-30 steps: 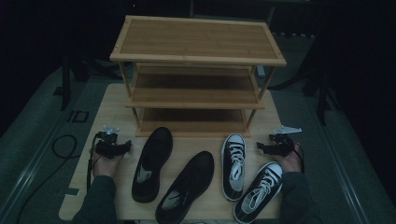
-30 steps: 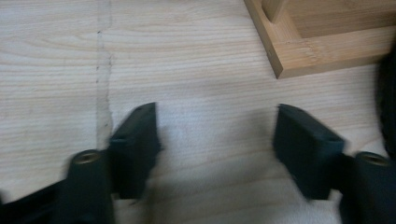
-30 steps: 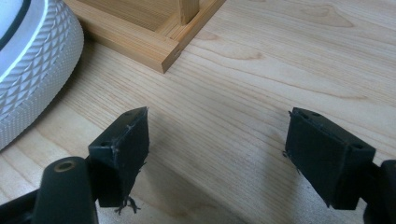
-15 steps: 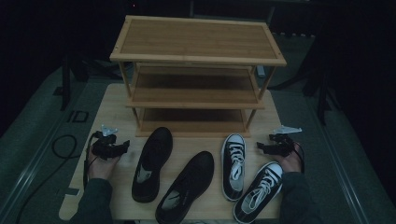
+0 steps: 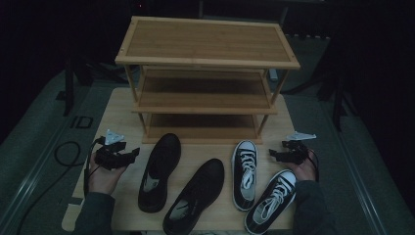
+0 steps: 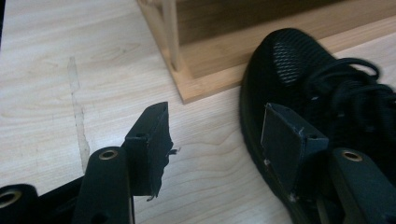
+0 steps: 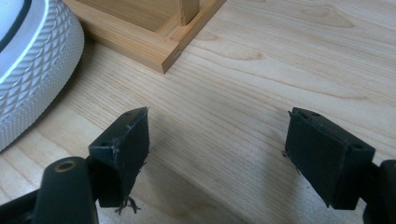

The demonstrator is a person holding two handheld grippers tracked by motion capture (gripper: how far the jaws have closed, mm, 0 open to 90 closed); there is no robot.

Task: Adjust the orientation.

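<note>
While both hands sit low on the worktop (image 5: pixel 112 110), I've got my left claw (image 5: pixel 128 156) spread wide near the left edge, holding nothing, its jaws pointing at the black shoe (image 5: pixel 159 171) just beside it; in the left gripper view one jaw overlaps that shoe's toe. My right claw (image 5: pixel 274 154) is spread too, empty, near the right edge, just beside the black-and-white sneaker (image 5: pixel 244 174). A second black shoe (image 5: pixel 195 196) and second sneaker (image 5: pixel 271 200) lie toward the near edge. Wooden shoe rack (image 5: pixel 205 63) stands at the far edge.
</note>
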